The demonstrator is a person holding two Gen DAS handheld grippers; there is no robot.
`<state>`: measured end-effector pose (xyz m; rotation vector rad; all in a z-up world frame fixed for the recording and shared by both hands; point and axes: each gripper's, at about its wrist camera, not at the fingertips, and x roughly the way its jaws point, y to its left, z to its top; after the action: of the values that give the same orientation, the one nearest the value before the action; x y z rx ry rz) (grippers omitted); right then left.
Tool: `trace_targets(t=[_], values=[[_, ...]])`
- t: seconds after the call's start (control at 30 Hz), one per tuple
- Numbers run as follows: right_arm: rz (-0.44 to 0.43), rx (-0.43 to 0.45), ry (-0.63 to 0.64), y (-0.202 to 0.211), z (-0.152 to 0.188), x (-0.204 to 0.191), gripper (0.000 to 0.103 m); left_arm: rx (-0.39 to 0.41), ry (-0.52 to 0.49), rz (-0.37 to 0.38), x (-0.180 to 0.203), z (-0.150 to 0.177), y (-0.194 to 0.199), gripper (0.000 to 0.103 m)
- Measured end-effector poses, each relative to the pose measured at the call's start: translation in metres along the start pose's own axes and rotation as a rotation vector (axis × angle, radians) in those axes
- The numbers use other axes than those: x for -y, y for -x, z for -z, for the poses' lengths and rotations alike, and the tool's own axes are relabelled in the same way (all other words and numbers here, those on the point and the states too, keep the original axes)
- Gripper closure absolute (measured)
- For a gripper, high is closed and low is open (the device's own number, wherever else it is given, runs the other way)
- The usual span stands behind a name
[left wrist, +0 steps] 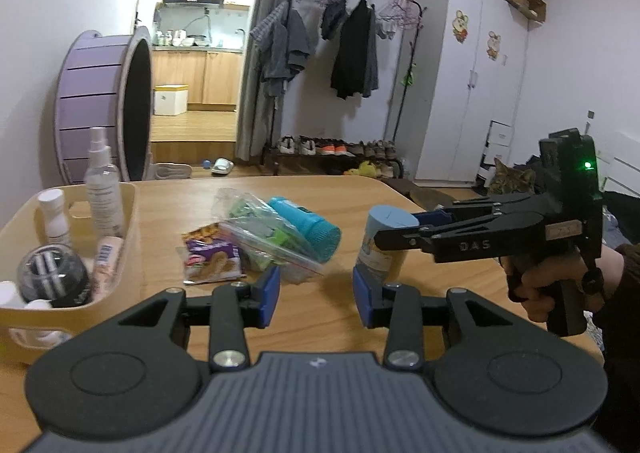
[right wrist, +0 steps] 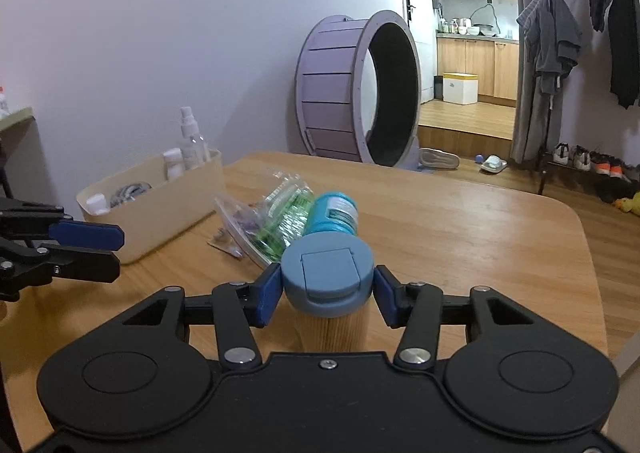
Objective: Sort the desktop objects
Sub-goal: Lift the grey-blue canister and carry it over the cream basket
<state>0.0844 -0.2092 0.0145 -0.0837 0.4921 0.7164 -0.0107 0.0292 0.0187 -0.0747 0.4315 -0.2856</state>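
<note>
Grey-blue-lidded canister (right wrist: 328, 285), teal bottle (right wrist: 334, 213), beige bin (right wrist: 168, 209), purple wheel (right wrist: 340, 85).

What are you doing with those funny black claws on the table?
A person is tidying a wooden table with a claw gripper in each hand. The right gripper is around the blue-grey lid of an upright canister. The left gripper is open, holding nothing. A beige bin already holds bottles. A blue tube and snack packets still lie loose on the table.
</note>
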Motion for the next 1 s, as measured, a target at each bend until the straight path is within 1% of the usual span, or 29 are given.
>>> trace_targets(t=[0.23, 0.4, 0.53, 0.83, 1.0], values=[[-0.059, 0.053, -0.013, 0.002, -0.023, -0.019, 0.055, 0.043, 0.054, -0.102, -0.030, -0.002, 0.031, 0.064], [-0.115, 0.068, 0.009, -0.010, -0.043, -0.043, 0.055, 0.081, 0.090, -0.186, -0.052, -0.004, 0.056, 0.064], [-0.171, 0.089, 0.032, -0.022, -0.061, -0.066, 0.055, 0.091, 0.121, -0.239, -0.065, -0.006, 0.069, 0.064], [-0.290, 0.113, 0.081, -0.071, -0.097, -0.116, 0.055, 0.099, 0.178, -0.308, -0.091, -0.007, 0.083, 0.064], [-0.313, 0.089, 0.102, -0.114, -0.101, -0.138, 0.055, 0.094, 0.201, -0.331, -0.102, -0.006, 0.086, 0.064]])
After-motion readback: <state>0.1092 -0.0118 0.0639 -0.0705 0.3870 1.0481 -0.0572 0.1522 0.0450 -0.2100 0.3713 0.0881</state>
